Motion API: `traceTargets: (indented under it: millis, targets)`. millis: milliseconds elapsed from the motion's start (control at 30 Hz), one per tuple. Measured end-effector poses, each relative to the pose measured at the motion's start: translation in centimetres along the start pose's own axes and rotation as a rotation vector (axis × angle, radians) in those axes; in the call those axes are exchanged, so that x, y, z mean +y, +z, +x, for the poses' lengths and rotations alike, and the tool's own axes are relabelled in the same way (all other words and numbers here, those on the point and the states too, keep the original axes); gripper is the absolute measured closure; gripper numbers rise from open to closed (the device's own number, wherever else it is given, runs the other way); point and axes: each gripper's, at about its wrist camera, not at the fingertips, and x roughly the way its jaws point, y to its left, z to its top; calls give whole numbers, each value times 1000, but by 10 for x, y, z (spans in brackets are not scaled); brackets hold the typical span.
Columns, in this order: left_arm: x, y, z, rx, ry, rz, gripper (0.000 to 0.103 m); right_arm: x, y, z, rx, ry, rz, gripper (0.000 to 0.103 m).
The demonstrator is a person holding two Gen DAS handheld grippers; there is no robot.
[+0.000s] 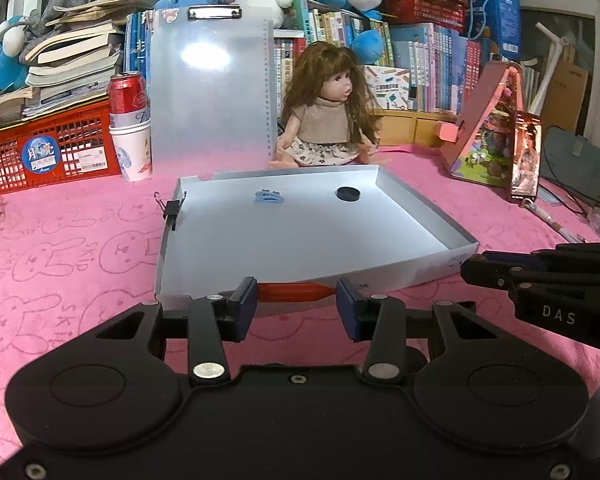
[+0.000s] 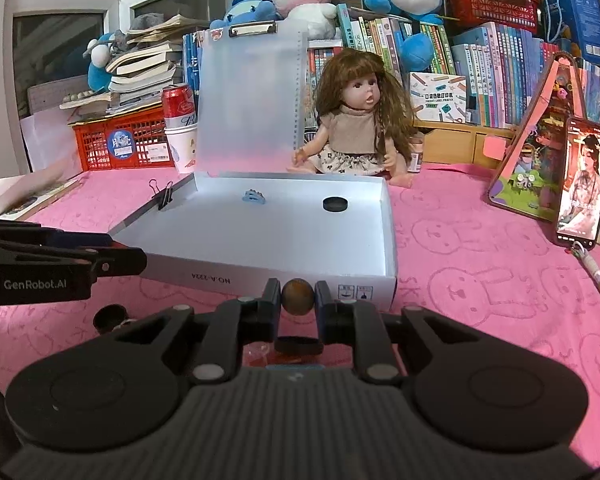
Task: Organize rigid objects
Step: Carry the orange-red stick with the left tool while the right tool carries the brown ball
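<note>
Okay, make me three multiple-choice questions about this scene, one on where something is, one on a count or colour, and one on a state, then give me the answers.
1. Where is the binder clip?
A. On the left wall of the white box
B. Inside the red crate
C. On the doll's lap

2. How many items lie inside the white box?
A. None
B. Two
C. Five

3. What is the right gripper doing?
A. Hanging open with nothing in it
B. Shut on a small brown ball
C. Holding the black disc

Answers:
1. A, the clip sits on the box's left edge.
2. B, only a blue trinket and a black disc lie on the box floor.
3. B, the ball sits between its fingers; the left gripper likewise holds an orange-red piece.
</note>
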Motion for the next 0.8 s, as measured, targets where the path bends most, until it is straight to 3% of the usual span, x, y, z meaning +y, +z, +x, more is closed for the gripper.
traceTargets:
  millis: [800]
  targets:
    - [18, 32, 46, 32, 42, -94, 62, -9, 38, 43, -12, -22, 21, 81]
